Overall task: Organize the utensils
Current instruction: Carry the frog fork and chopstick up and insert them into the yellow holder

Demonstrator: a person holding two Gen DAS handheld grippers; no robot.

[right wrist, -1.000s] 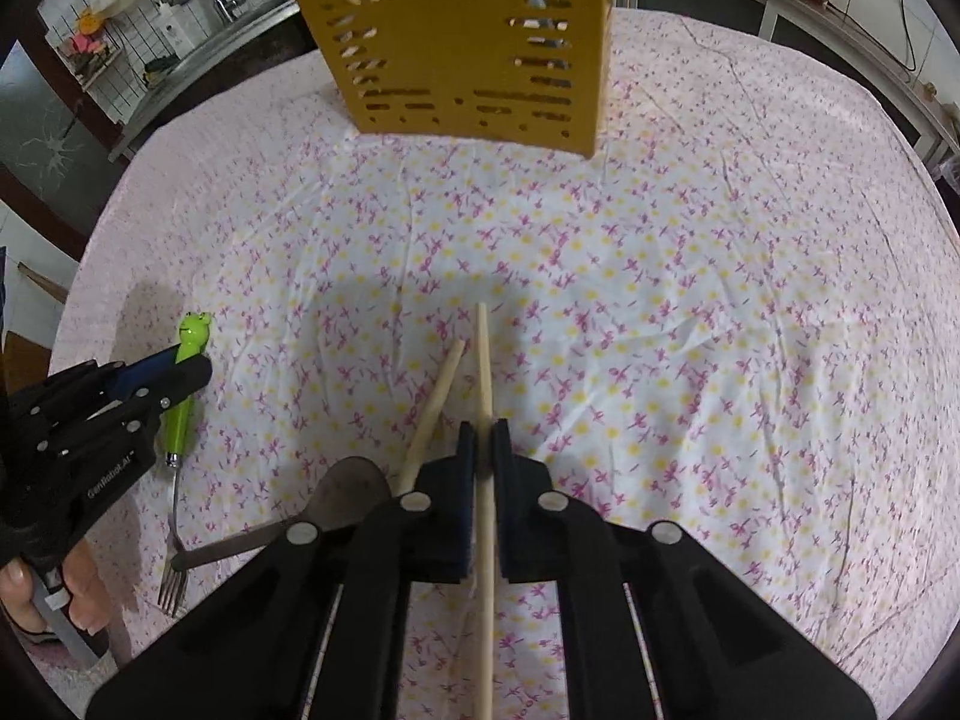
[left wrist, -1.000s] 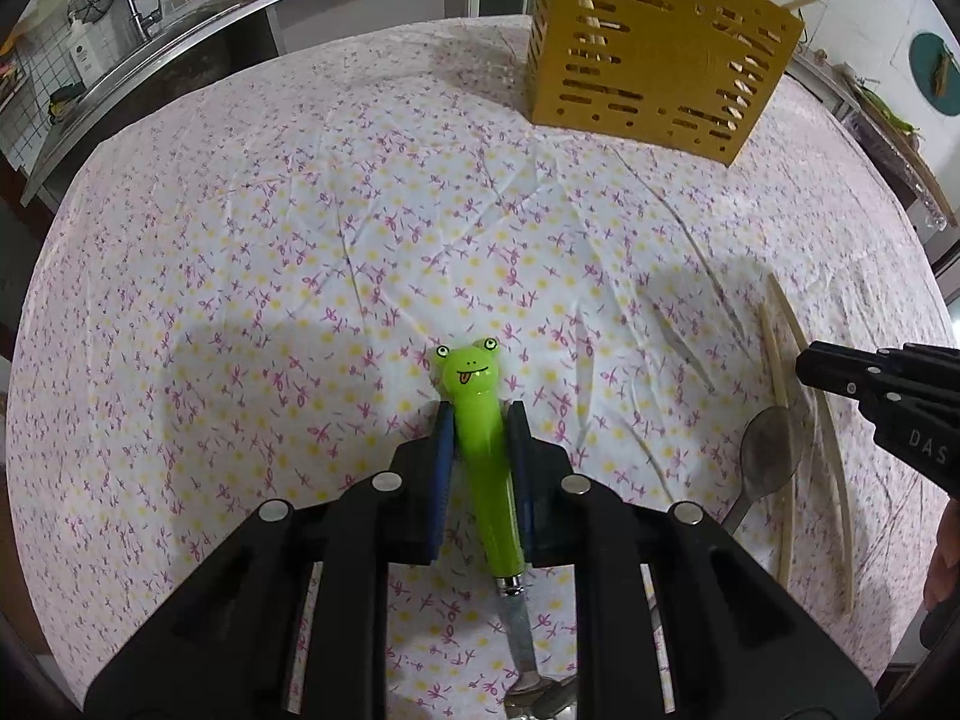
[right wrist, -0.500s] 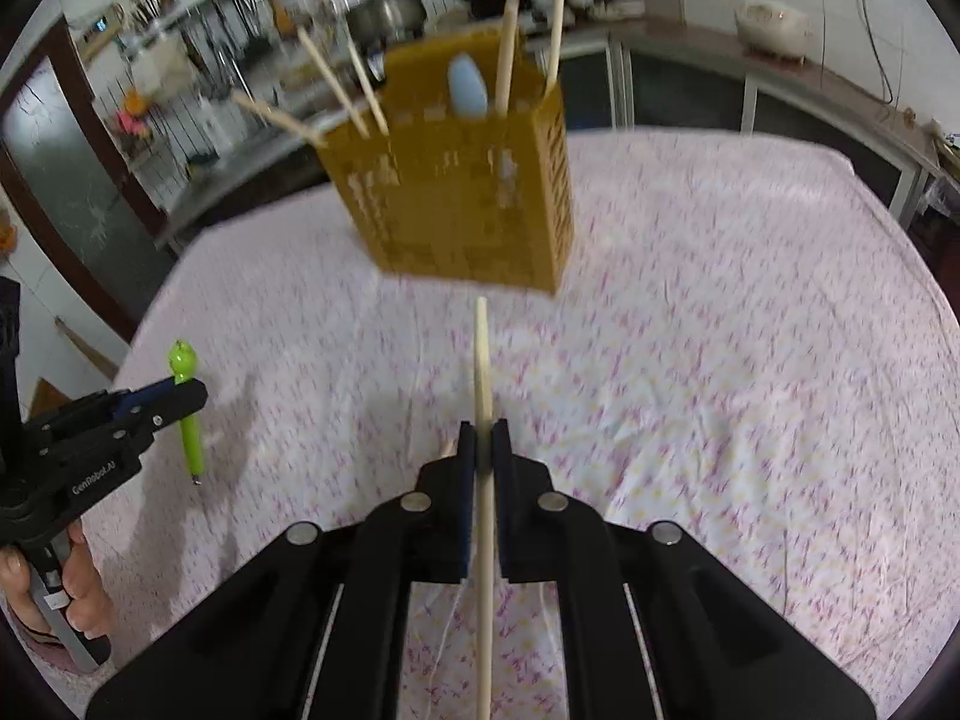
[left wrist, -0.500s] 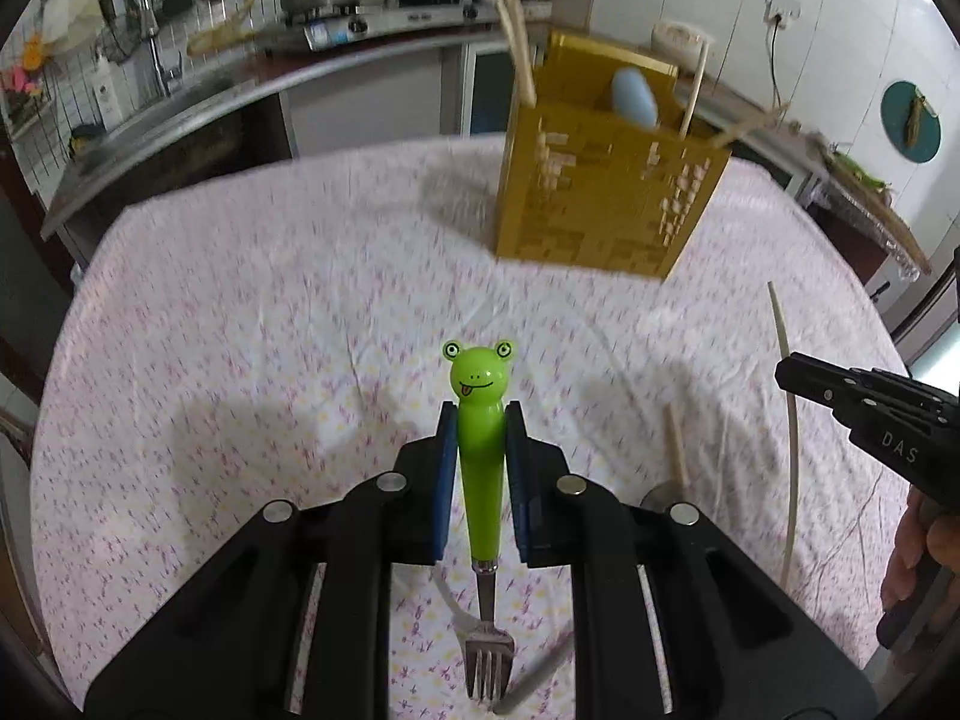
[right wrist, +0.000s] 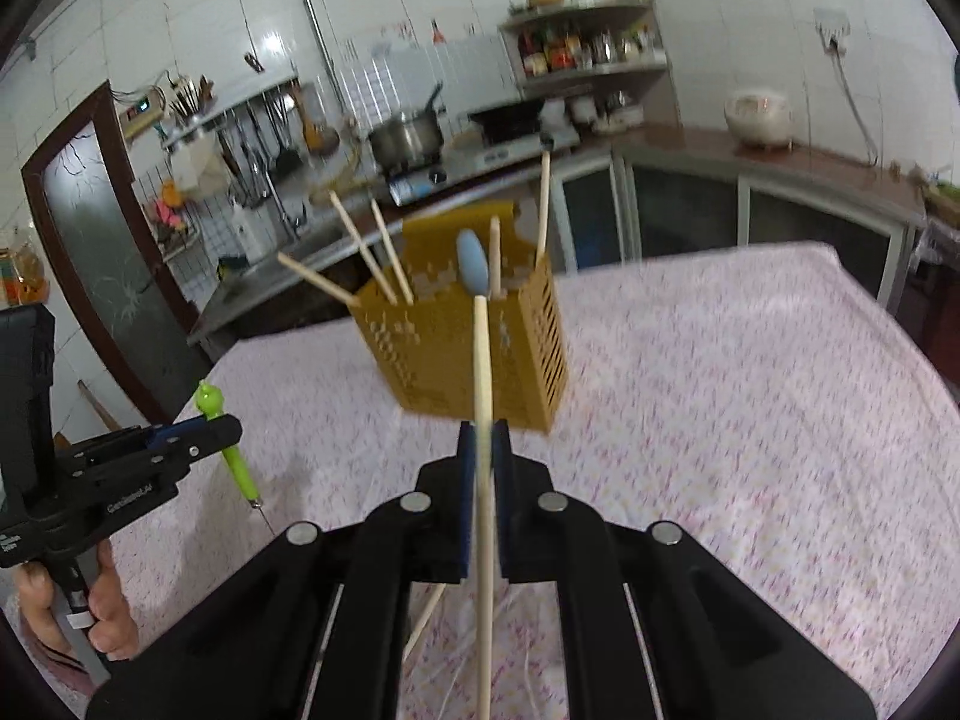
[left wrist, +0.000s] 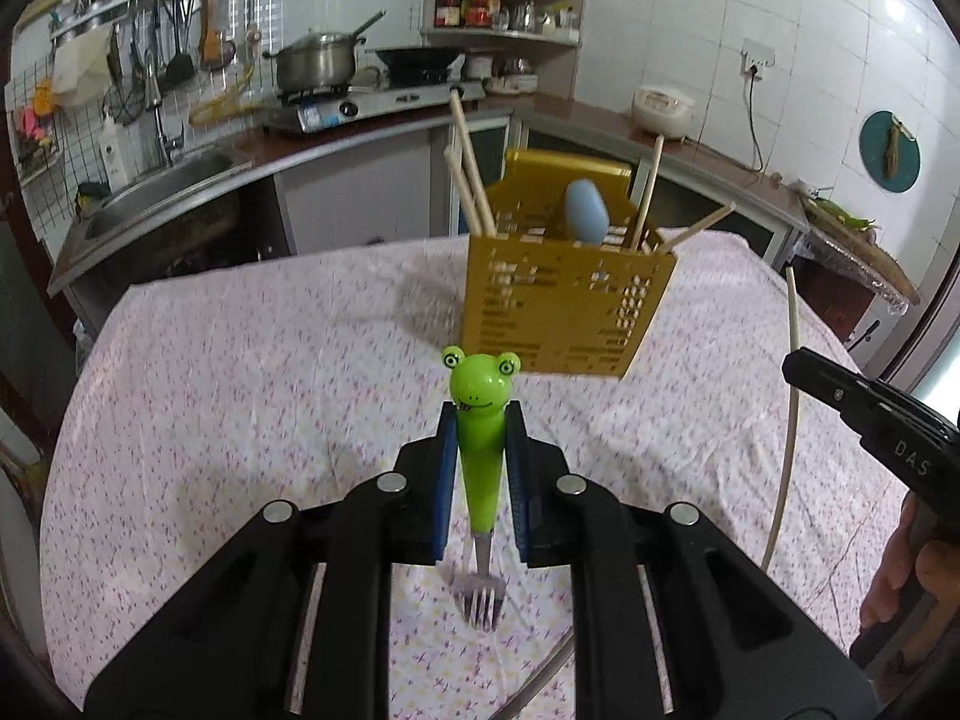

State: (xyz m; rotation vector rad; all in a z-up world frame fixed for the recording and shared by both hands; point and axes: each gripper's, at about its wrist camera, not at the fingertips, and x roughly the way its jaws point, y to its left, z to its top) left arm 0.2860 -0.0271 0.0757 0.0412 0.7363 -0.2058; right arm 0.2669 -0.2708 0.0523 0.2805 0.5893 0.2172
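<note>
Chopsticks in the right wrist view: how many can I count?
7. Five stand in the holder. One held chopstick is in the right gripper. One loose chopstick lies on the tablecloth below that gripper. More may be hidden.

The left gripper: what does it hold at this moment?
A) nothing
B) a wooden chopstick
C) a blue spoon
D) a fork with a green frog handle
D: the left gripper is shut on the green frog handle of the fork, whose tines point down toward the camera.
</note>
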